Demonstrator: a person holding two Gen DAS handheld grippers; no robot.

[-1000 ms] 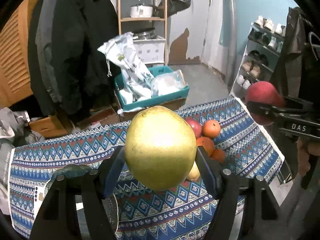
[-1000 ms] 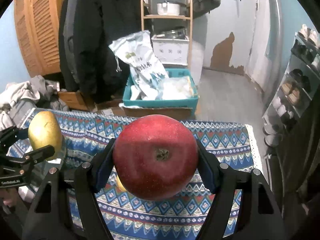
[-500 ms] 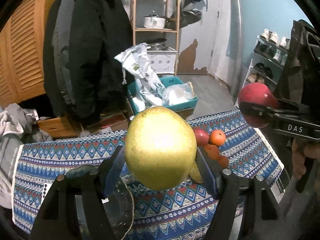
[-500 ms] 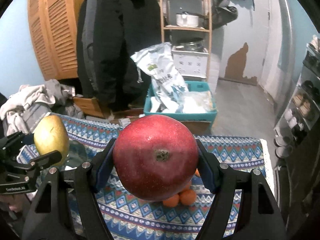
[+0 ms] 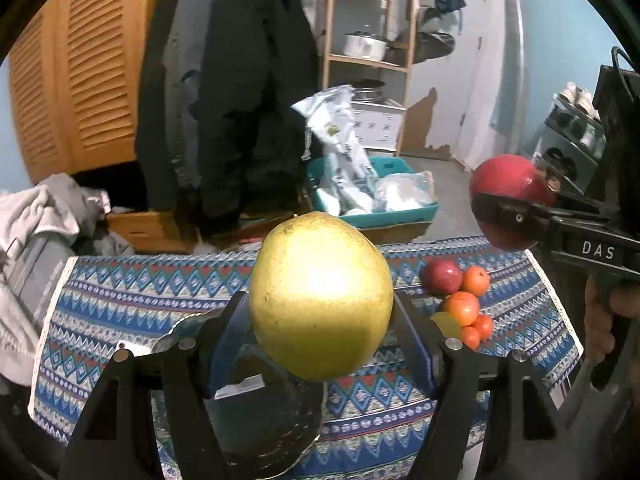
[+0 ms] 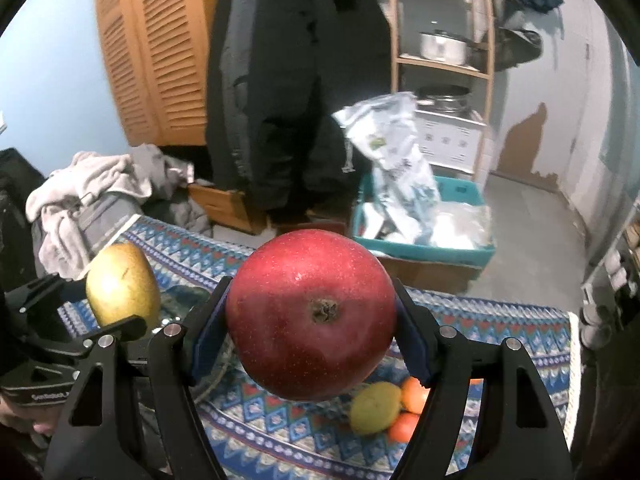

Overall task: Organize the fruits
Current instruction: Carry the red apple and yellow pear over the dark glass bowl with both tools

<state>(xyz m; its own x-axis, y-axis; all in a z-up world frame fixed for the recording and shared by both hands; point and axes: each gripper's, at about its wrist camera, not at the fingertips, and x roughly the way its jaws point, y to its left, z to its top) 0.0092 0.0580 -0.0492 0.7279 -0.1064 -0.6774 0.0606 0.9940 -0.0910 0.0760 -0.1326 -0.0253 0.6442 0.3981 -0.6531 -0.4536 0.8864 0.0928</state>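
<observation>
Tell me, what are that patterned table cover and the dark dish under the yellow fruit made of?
Table cover: looks like woven fabric, matte, with a pale stitched edge. Dish: probably dark glass, going by its glossy reflections and scalloped rim, though glazed ceramic is possible.

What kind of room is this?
Probably a lived-in home's entry or storage room: dark coats hang by a louvered wooden door, a shoe rack stands nearby, and a pot sits on shelves.
</observation>
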